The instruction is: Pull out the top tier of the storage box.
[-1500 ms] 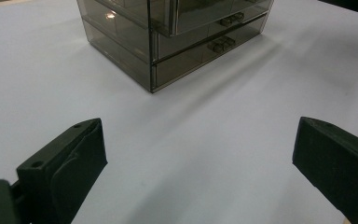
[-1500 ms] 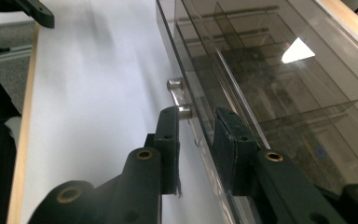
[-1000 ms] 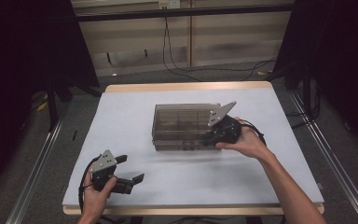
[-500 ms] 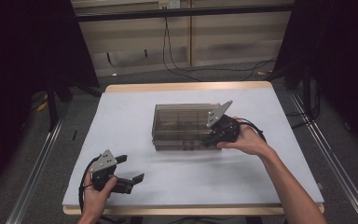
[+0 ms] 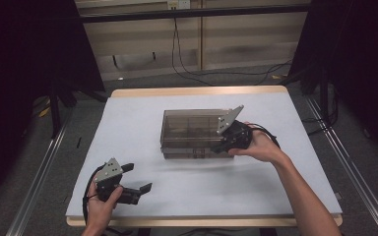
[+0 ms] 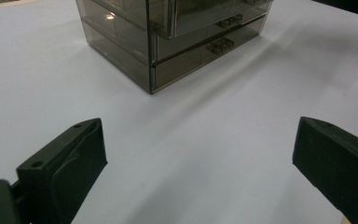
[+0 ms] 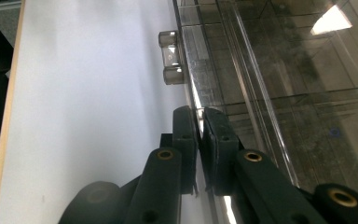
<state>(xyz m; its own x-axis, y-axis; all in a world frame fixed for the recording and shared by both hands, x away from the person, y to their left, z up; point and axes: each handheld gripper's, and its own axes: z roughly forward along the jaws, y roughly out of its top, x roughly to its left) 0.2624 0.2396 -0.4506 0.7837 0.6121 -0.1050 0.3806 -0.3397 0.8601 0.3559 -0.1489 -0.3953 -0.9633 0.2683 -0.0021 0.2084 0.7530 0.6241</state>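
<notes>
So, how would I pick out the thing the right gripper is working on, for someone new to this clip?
On the white table, look just right of centre for the smoky transparent drawer box, the sole object standing there. The right gripper is closed on the front edge of one drawer, beside a small clear handle; the left gripper waits open near the table's front left corner.

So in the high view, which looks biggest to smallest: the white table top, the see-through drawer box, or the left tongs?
1. White table top, the biggest by far.
2. Drawer box.
3. Left tongs, open, the smallest, though they sit nearer the camera than the box.
</notes>
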